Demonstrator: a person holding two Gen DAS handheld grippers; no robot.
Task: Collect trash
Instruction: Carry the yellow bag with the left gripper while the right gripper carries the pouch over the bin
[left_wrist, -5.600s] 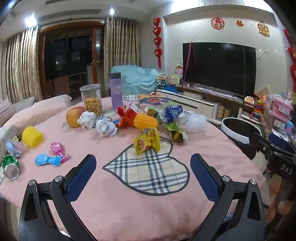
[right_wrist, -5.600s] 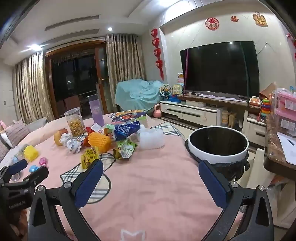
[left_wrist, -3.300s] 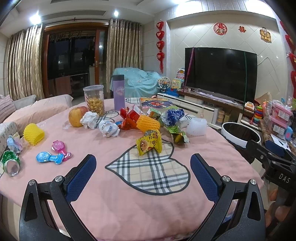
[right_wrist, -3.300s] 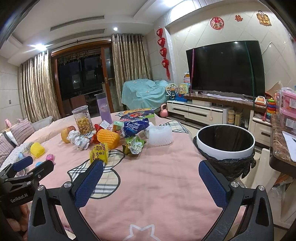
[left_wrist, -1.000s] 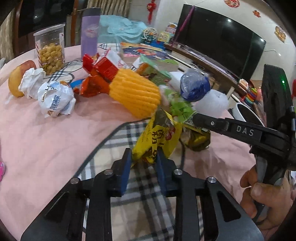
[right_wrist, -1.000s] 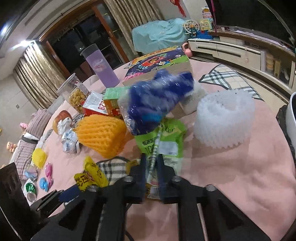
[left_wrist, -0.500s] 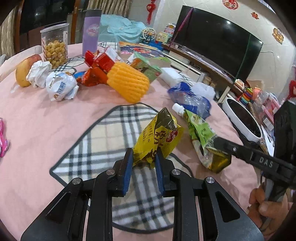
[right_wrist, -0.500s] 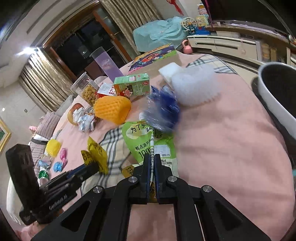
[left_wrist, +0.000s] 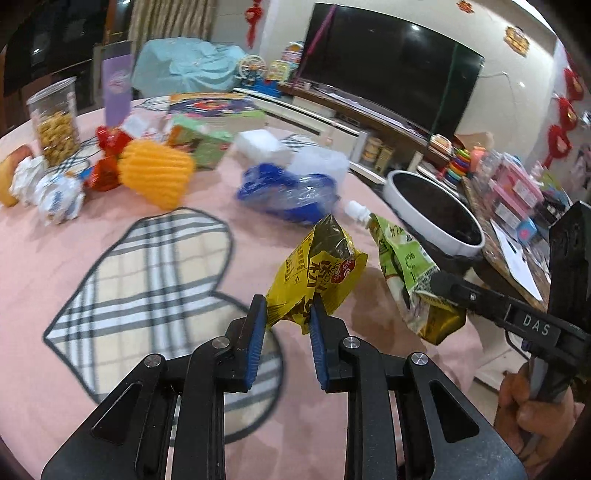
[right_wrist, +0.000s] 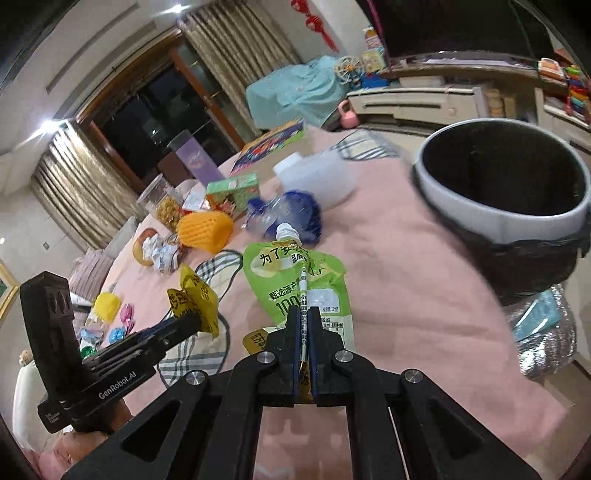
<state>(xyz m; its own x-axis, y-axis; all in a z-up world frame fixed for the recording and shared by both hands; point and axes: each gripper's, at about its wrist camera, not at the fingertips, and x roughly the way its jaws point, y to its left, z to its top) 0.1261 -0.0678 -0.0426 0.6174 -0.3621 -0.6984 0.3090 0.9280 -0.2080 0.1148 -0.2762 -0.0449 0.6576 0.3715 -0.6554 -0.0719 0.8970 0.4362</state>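
Yellow snack bag (left_wrist: 314, 273) pinched in left claw (left_wrist: 286, 317), green pouch (right_wrist: 295, 280) in right claw (right_wrist: 303, 328), both raised.

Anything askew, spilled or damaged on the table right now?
Nothing spilled. The crumpled blue plastic bag lies loose by itself on the pink tablecloth, apart from the snack pile, beside the white foam net.

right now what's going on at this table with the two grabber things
A person is clearing trash off the pink table. The left hand-held gripper is shut on a yellow snack bag, and the right hand-held gripper is shut on a green drink pouch. Both are lifted near the white-rimmed trash bin at the table's edge. More wrappers remain farther back.
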